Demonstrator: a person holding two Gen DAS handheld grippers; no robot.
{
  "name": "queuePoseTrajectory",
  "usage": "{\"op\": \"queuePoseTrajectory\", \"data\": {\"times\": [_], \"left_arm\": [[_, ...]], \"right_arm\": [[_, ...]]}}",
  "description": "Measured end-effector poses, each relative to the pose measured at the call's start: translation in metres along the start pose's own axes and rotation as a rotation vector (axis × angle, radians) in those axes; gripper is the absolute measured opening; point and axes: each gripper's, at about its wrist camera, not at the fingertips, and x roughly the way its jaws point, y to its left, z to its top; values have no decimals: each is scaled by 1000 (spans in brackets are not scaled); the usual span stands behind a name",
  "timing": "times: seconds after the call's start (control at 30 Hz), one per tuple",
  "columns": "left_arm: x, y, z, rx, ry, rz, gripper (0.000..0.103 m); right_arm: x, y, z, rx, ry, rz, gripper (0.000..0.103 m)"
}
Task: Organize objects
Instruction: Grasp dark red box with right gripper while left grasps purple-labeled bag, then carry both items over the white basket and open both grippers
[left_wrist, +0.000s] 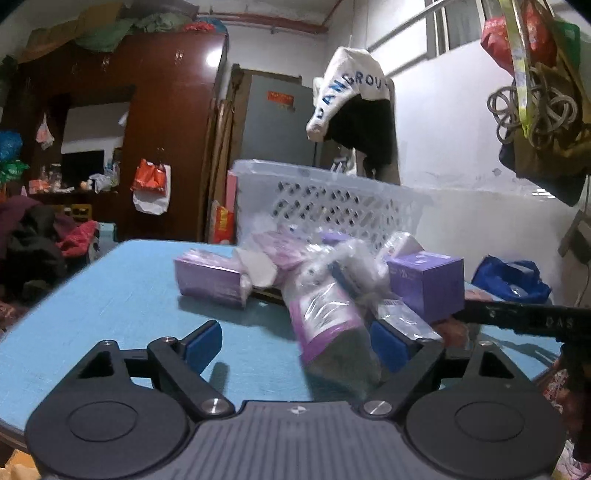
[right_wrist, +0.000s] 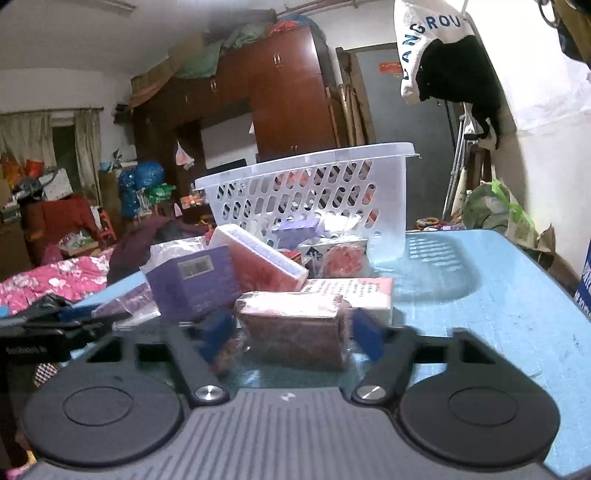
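A heap of purple and red packets lies on the blue table (left_wrist: 122, 295) in front of a white slotted basket (left_wrist: 332, 199). My left gripper (left_wrist: 295, 345) is open; a purple plastic-wrapped packet (left_wrist: 325, 317) lies between its fingers, near the right blue pad (left_wrist: 388, 345). My right gripper (right_wrist: 291, 334) is open around a dark red wrapped packet (right_wrist: 295, 325), pads apart from its sides. The basket (right_wrist: 306, 195) stands behind the pile in the right wrist view. A purple box (right_wrist: 192, 284) and a red-and-white box (right_wrist: 258, 262) lie there too.
A purple box (left_wrist: 428, 284) and a flat purple pack (left_wrist: 210, 277) lie on the table. The other gripper's black body (left_wrist: 528, 319) reaches in from the right. A blue bag (left_wrist: 509, 277) sits by the wall. The table edge (right_wrist: 554, 266) runs along the right.
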Motion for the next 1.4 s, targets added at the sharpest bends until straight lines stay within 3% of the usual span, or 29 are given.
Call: {"op": "queuePoseTrajectory", "data": {"times": [0.1,0.17,0.33,0.37,0.4,0.43,0.7,1.13,1.3,1.4], "left_arm": [[3,-3,-3,-9,16,2,89],[3,-3,-4,-12,15,-3,83],[7,-8,-4,-4,20,5,61],[8,-9,-5,3,24,6,56],[7,-11,-6,7,17,7,40],[5,-9,-6,4,14,2,37],[-18,7,-4,-38,-80,3,36],[-25,22,3,-78,-119,-9,37],[-24,23,27,-76,-150,-45,37],[-11,24,71,-67,-181,-105,37]], "right_arm": [[-3,-2,-1,8,-3,0,64],[-6,-2,-1,8,-12,-10,65],[0,0,1,0,-1,-20,68],[1,0,1,1,1,-23,64],[1,-1,1,2,4,-20,63],[-1,0,1,0,4,-13,63],[-27,-7,8,2,-56,-25,63],[-29,-20,17,24,-82,-52,63],[-27,-19,43,-1,-133,-40,63],[-20,-14,75,-46,-179,-14,63]]}}
